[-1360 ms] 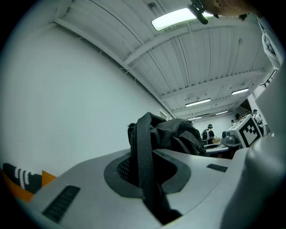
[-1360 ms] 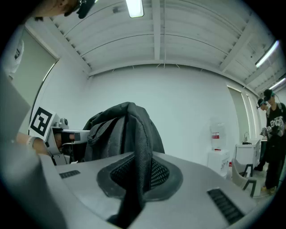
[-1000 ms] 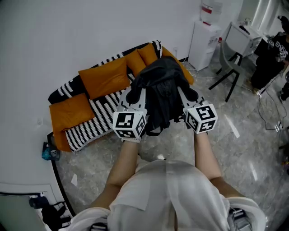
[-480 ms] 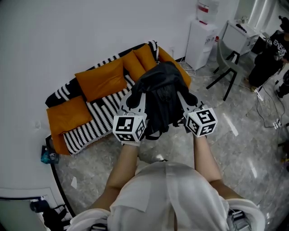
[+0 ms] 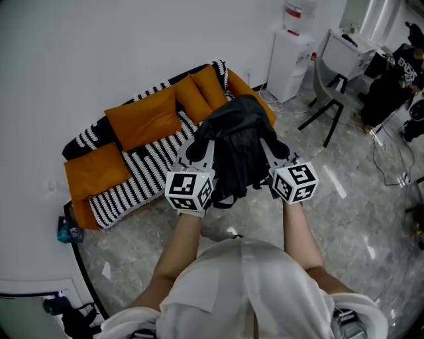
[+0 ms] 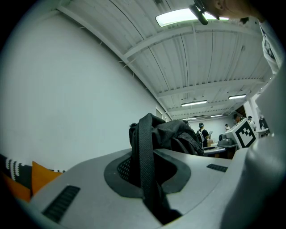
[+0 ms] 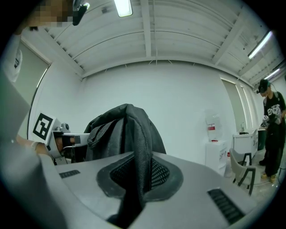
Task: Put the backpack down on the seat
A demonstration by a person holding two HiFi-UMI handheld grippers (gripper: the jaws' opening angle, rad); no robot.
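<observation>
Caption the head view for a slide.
A backpack hangs by its straps from the left gripper and right gripper, before the striped sofa.

A white water dispenser (image 5: 291, 56) stands against the wall (image 5: 99, 53), a bottle (image 5: 299, 9) with a red label on top. Just beside it on the glossy stone floor (image 5: 358, 218) is a grey chair (image 5: 324, 86) with black legs, and behind that a white box (image 5: 348, 53). A person in black (image 5: 391, 79) stands at the far right, near cables (image 5: 391, 159) on the floor. A paper scrap (image 5: 106, 270) and a small blue thing (image 5: 68, 232) lie at the left. Strip lights (image 6: 178, 17) glow on the ribbed ceiling.
</observation>
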